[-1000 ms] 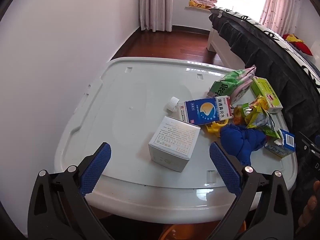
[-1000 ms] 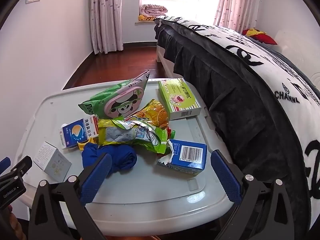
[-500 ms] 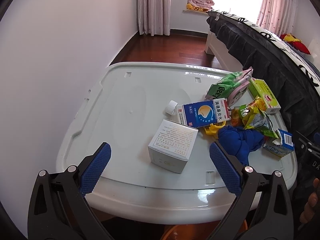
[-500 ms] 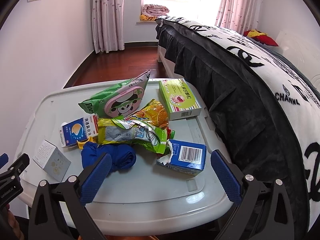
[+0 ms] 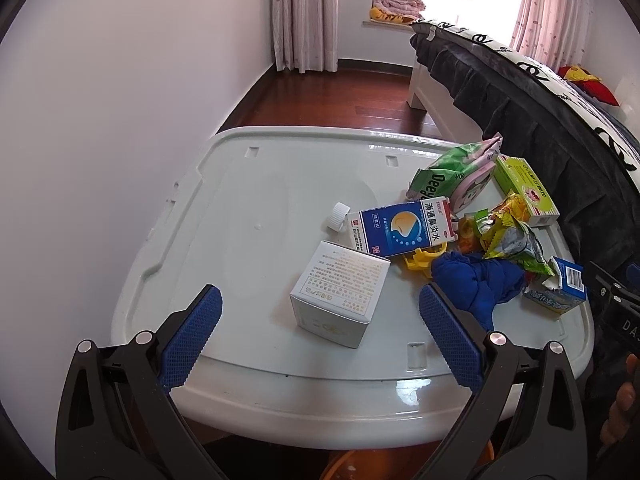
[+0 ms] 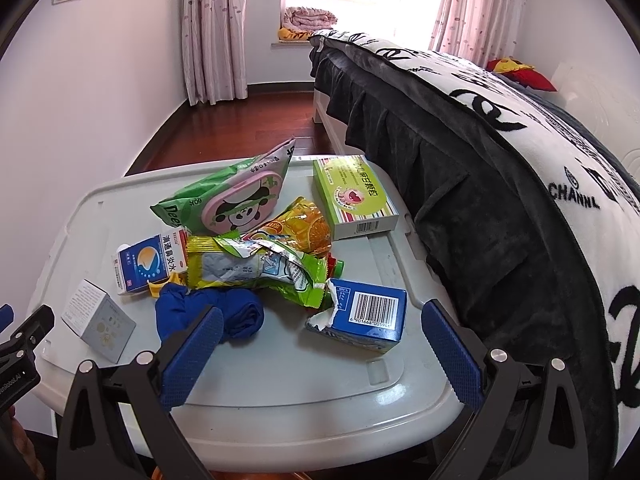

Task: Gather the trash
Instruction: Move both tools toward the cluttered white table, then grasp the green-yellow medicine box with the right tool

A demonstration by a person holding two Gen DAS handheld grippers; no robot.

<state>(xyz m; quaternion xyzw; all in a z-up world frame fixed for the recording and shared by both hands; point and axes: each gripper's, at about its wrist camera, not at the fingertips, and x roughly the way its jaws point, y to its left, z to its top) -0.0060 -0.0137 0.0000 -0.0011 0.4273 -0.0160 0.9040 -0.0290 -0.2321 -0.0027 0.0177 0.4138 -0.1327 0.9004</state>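
Trash lies on a white plastic lid (image 5: 280,184) (image 6: 304,396). My left gripper (image 5: 320,320) is open and empty, just short of a white box (image 5: 340,292) (image 6: 98,322). My right gripper (image 6: 320,332) is open and empty, near a torn blue box (image 6: 364,314) (image 5: 558,290). Between them lie a blue cloth (image 5: 476,280) (image 6: 208,312), a blue-and-white carton (image 5: 400,228) (image 6: 150,262), green and orange wrappers (image 6: 260,256) (image 5: 508,232), a green wipes pack (image 6: 232,196) (image 5: 456,174), a green box (image 6: 354,196) (image 5: 524,190), a white cap (image 5: 338,216) and a yellow piece (image 5: 422,258).
A bed with a black-and-white blanket (image 6: 500,152) stands tight along the lid's right side. A white wall (image 5: 100,140) is on the left. Wooden floor (image 5: 340,96) and curtains (image 6: 212,32) lie beyond. Something orange (image 5: 352,464) shows under the lid's near edge.
Both grippers have drawn back and risen slightly, so the lid and trash sit a little farther off. Nothing on the lid has moved.
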